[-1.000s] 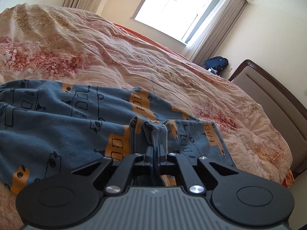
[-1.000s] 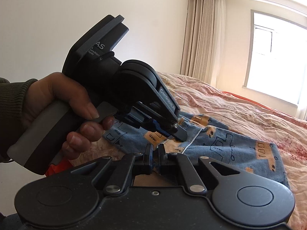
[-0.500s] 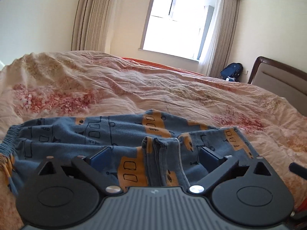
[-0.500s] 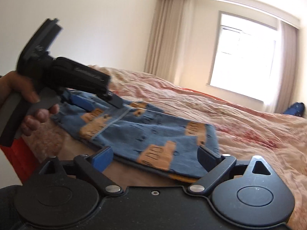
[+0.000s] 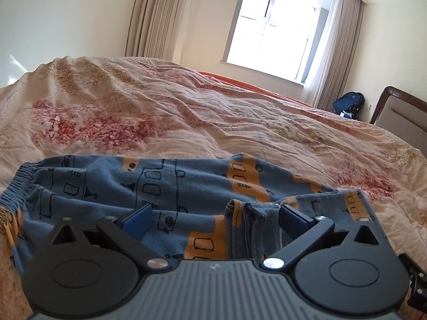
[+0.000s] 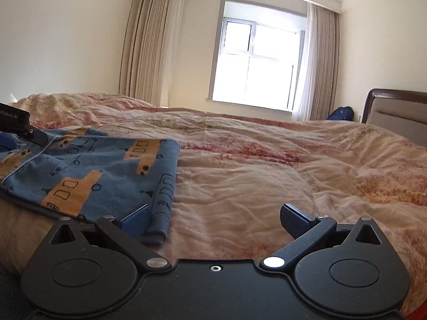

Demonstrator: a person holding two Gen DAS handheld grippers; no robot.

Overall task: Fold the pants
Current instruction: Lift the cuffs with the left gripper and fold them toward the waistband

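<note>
The blue pants (image 5: 149, 186) with orange bus prints lie folded on the bed, elastic waistband at the left. My left gripper (image 5: 213, 220) is open just above them, the leg cuffs (image 5: 248, 226) lying between its blue pads, not held. In the right wrist view the pants (image 6: 106, 176) lie at the left. My right gripper (image 6: 213, 220) is open and empty over the bedspread; its left pad (image 6: 136, 220) overlaps the pants' near corner. The left gripper's tip (image 6: 18, 125) shows at the far left edge.
A wrinkled peach floral bedspread (image 6: 293, 176) covers the bed. A brown headboard (image 6: 397, 114) stands at the right. A window with beige curtains (image 6: 256, 61) is behind, and a dark blue backpack (image 5: 348, 104) sits on the floor by the wall.
Both grippers opened and let go of the pants. The right gripper swung right, away from the left hand, and the pants now lie flat on the bed.
</note>
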